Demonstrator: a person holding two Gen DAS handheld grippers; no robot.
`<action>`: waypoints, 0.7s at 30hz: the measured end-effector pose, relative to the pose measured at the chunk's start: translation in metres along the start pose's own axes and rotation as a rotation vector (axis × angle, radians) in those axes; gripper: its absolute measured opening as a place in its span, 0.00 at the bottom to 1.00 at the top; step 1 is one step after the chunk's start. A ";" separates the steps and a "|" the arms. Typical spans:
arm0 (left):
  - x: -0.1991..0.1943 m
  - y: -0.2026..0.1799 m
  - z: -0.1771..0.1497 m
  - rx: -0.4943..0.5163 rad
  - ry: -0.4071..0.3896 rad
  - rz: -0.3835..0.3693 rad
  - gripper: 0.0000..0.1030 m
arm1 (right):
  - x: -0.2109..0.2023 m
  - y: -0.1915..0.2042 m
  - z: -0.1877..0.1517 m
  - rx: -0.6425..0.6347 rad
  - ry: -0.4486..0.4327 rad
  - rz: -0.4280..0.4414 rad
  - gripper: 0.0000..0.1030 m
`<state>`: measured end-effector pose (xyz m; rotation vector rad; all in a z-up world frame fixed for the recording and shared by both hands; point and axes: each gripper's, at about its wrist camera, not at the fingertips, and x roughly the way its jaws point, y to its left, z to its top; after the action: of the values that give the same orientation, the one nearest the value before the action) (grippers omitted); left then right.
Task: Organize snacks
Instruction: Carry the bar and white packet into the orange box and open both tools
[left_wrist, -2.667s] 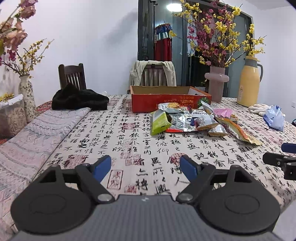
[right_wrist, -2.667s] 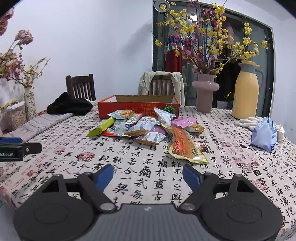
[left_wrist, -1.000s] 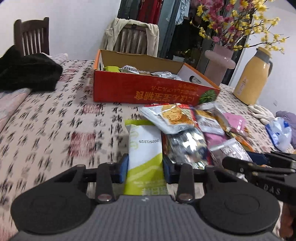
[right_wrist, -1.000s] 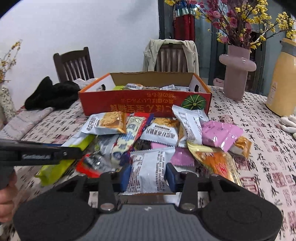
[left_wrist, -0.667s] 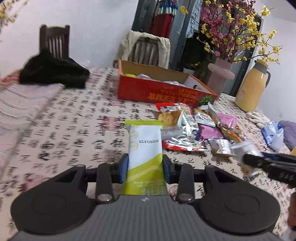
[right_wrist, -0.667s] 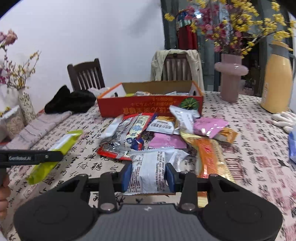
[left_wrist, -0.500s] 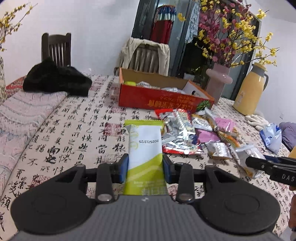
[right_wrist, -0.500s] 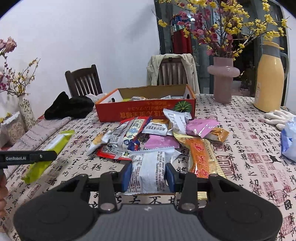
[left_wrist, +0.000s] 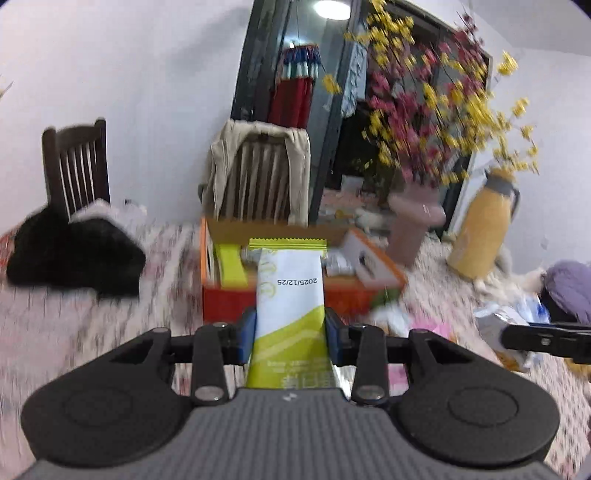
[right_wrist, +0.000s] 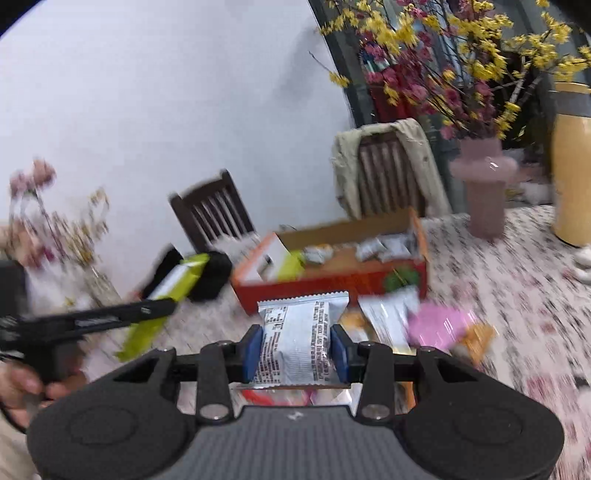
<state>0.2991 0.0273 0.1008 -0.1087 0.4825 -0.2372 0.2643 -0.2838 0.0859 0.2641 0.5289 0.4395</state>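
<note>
The left gripper (left_wrist: 289, 334) has its jaws pinching a green-and-white snack packet (left_wrist: 290, 295), held lifted in front of the red snack box (left_wrist: 225, 299), with its top edge over the box's open top. The right gripper (right_wrist: 295, 349) has its jaws pinching a silver snack packet (right_wrist: 297, 338), raised above the counter (right_wrist: 517, 295) on the near side of the same box. More loose snacks (right_wrist: 436, 325) lie on the counter just in front of the box, and several packets sit inside it. A pink vase (right_wrist: 484, 192) stands to the right of the box; a black garment (left_wrist: 70, 251) lies to its left.
</note>
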 end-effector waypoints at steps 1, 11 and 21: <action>0.009 0.001 0.015 0.005 -0.010 0.007 0.37 | 0.005 -0.001 0.016 0.006 -0.005 0.019 0.37; 0.134 0.020 0.112 -0.004 0.007 0.116 0.37 | 0.128 -0.026 0.139 -0.029 0.004 -0.016 0.38; 0.285 0.057 0.084 0.008 0.217 0.249 0.37 | 0.317 -0.067 0.158 0.023 0.144 -0.120 0.38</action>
<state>0.5951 0.0146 0.0388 -0.0145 0.7052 -0.0057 0.6173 -0.2147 0.0588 0.2228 0.6874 0.3379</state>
